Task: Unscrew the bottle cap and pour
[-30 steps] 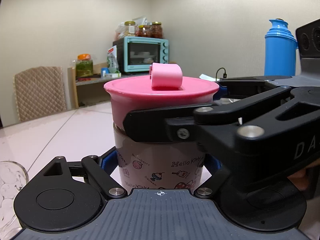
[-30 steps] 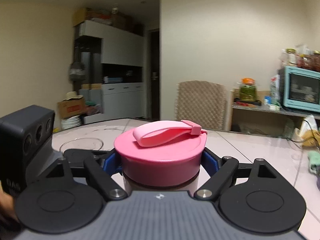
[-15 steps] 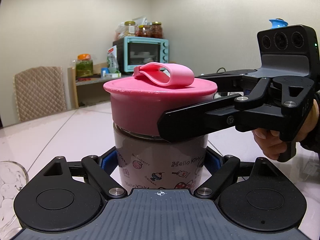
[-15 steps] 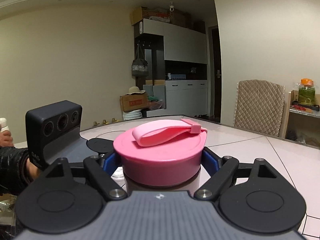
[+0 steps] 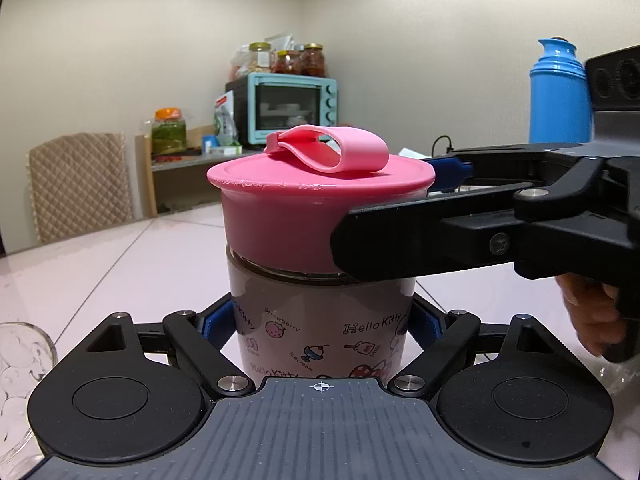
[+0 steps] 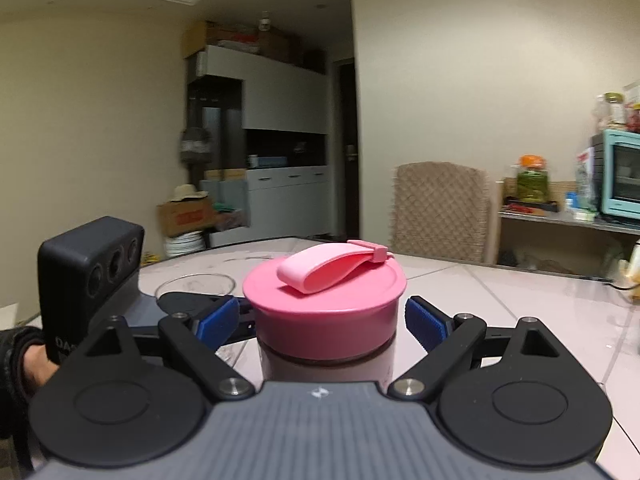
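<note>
The table (image 5: 120, 264), a pale glossy tiled top, carries everything; its far edge runs toward the chair (image 5: 80, 184) and the shelf with the toaster oven (image 5: 294, 106). The bottle (image 5: 320, 320), a squat printed jar, stands upright on the near part of the table, close to the person. The left gripper (image 5: 320, 330) has its fingers pressed against the bottle's lower body on both sides, pinching it and keeping it on the table. The pink cap (image 5: 320, 204) sits on the bottle, with a thin band of thread or glass showing under its skirt, so it looks partly loosened but not off. The right gripper (image 6: 324, 322) is at cap height with its blue pads (image 6: 218, 320) spread, standing just off the cap on either side, gripping nothing.

This looks like a regrip between turns. To do it well: bring the pads in squarely on the cap's skirt, below the rim and above the bottle's shoulder, level so they do not ride up; then turn about the bottle's own axis while the left grip stays firm and low. Avoid the loop strap (image 5: 332, 152) on top, which would flex.

Room: a glass bowl (image 6: 196, 284) lies on the table beyond the left gripper, and a clear glass (image 5: 20, 380) sits at the near left corner of the left view, likely the pouring target. A blue thermos (image 5: 560, 92) stands well off to the right. The table beyond the bottle looks open for lifting the cap away
</note>
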`<action>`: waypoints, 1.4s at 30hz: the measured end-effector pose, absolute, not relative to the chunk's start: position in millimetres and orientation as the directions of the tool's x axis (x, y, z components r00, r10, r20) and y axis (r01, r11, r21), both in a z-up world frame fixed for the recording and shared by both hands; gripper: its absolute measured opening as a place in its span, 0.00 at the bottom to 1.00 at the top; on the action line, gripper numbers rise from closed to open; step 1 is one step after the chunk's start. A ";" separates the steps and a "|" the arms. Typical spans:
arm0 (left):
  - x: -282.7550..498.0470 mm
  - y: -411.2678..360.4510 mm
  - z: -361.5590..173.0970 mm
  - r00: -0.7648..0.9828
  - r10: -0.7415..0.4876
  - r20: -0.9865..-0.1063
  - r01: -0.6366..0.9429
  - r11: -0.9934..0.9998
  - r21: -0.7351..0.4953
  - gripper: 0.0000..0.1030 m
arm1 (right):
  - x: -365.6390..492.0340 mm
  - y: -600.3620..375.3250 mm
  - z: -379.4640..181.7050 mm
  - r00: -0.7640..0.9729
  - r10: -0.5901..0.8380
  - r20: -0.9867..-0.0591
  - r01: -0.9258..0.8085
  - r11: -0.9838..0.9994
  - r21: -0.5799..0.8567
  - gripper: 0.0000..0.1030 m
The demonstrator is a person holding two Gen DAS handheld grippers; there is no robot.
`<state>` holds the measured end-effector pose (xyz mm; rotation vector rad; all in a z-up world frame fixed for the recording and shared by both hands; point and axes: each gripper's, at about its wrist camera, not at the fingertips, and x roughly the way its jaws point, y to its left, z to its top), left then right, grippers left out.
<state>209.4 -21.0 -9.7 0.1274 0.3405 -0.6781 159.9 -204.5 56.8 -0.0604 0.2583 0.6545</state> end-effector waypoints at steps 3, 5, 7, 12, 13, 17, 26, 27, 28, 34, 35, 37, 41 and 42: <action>209.3 -21.3 -9.7 0.726 -0.593 -0.349 0.634 0.773 0.005 0.87 | 156.8 -196.8 57.0 0.800 0.540 -0.262 -0.560 0.829 -0.003 0.89; 209.3 -21.2 -9.6 0.726 -0.593 -0.349 0.634 0.773 0.005 0.87 | 156.2 -192.0 56.3 0.819 0.510 -0.261 -0.528 0.849 0.001 0.89; 209.3 -21.3 -9.6 0.726 -0.593 -0.349 0.634 0.773 0.005 0.87 | 155.8 -188.6 54.6 0.828 0.498 -0.260 -0.513 0.858 0.010 0.89; 209.1 -21.5 -9.5 0.726 -0.593 -0.349 0.634 0.773 0.005 0.87 | 155.9 -178.9 50.6 0.841 0.472 -0.264 -0.488 0.873 0.006 0.89; 209.0 -21.4 -9.5 0.726 -0.593 -0.349 0.634 0.774 0.005 0.87 | 156.3 -176.3 50.2 0.845 0.465 -0.264 -0.481 0.877 0.005 0.89; 208.8 -21.4 -9.4 0.726 -0.592 -0.349 0.634 0.774 0.005 0.87 | 156.3 -170.5 47.1 0.862 0.436 -0.259 -0.452 0.892 0.000 0.89; 208.4 -21.5 -9.3 0.726 -0.592 -0.349 0.634 0.774 0.005 0.87 | 155.2 -160.9 44.3 0.881 0.401 -0.252 -0.418 0.908 -0.015 0.88; 208.3 -21.4 -9.2 0.726 -0.592 -0.349 0.634 0.774 0.005 0.87 | 156.0 -160.0 44.1 0.883 0.394 -0.255 -0.411 0.911 -0.018 0.86; 208.3 -21.7 -9.2 0.726 -0.592 -0.349 0.633 0.774 0.005 0.87 | 156.6 -159.6 43.7 0.885 0.389 -0.257 -0.407 0.913 -0.018 0.83; 208.2 -21.7 -9.1 0.726 -0.592 -0.349 0.633 0.774 0.005 0.87 | 158.8 -162.7 41.4 0.878 0.404 -0.255 -0.422 0.906 -0.018 0.83; 208.3 -21.3 -9.0 0.726 -0.592 -0.349 0.633 0.774 0.005 0.87 | 159.3 -163.5 41.4 0.874 0.412 -0.256 -0.432 0.902 -0.022 0.83; 208.1 -21.7 -9.0 0.726 -0.592 -0.349 0.633 0.774 0.005 0.87 | 161.7 -168.1 42.2 0.858 0.443 -0.259 -0.465 0.885 -0.029 0.83; 208.2 -21.6 -9.0 0.726 -0.592 -0.349 0.633 0.774 0.005 0.87 | 171.9 -184.9 43.6 0.792 0.549 -0.267 -0.577 0.816 -0.033 0.82; 208.2 -21.5 -8.9 0.726 -0.592 -0.349 0.633 0.774 0.005 0.87 | 175.1 -188.8 44.2 0.774 0.574 -0.268 -0.602 0.798 -0.032 0.82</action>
